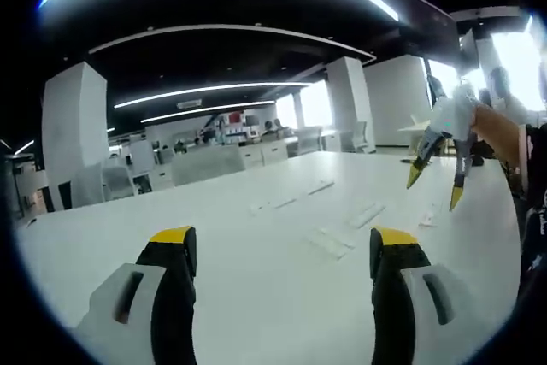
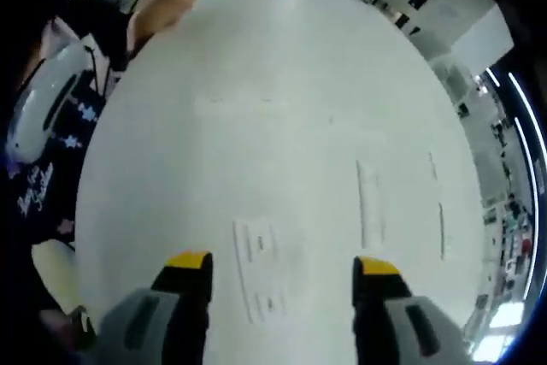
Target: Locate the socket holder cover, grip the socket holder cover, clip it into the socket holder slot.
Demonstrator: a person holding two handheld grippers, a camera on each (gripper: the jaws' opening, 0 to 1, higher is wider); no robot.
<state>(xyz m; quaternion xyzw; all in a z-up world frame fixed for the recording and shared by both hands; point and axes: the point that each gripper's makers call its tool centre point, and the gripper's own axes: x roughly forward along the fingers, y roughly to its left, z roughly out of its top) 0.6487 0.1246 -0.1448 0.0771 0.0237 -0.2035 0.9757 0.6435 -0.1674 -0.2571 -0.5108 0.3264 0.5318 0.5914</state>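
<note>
Right gripper view: right gripper (image 2: 273,273) jaws wide apart, empty, above white table (image 2: 282,66). Flat white piece, likely socket holder cover (image 2: 262,278), lies on table between and just ahead of jaws, long axis roughly along jaw direction. Long white strips (image 2: 369,203), possibly holder slots, further ahead to right. Left gripper (image 1: 282,250) jaws also wide apart, empty, well back from parts. Right is nearer: judged straight descent.

I am seeing a broad white table (image 1: 256,297) carrying several thin, pale, flat strips, too faint to identify. In the left gripper view they are lying scattered mid-table (image 1: 329,243); in the right gripper view a rectangular piece (image 2: 261,267) is lying flat beside longer strips (image 2: 369,203).
</note>
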